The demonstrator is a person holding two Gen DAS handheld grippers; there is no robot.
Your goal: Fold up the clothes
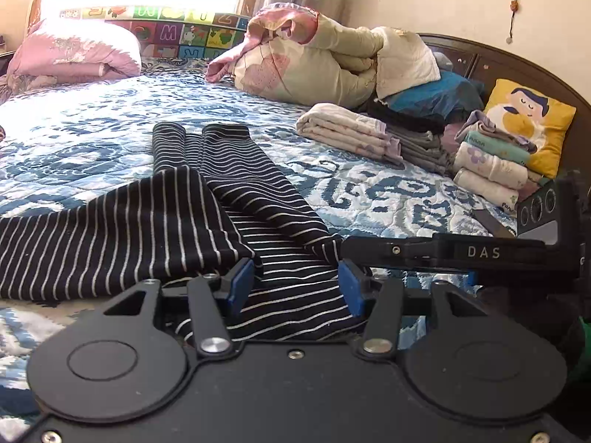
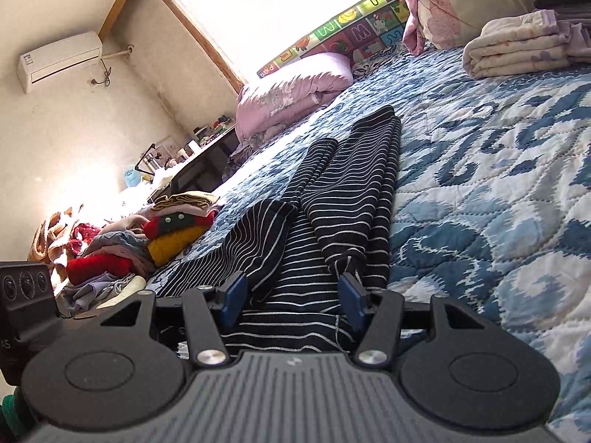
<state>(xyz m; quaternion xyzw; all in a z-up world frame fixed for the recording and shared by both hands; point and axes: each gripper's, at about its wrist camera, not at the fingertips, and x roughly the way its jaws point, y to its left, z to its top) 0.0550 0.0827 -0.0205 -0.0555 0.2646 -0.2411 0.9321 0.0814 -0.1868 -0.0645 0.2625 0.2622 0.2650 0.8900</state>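
We see a black garment with thin white stripes [image 1: 236,184] lying flat on the blue-and-white quilt, its two long narrow parts stretched side by side away from us, one broad flap folded over from the left

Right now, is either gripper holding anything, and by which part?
Nothing is held: left gripper and right gripper stand open over the striped garment.
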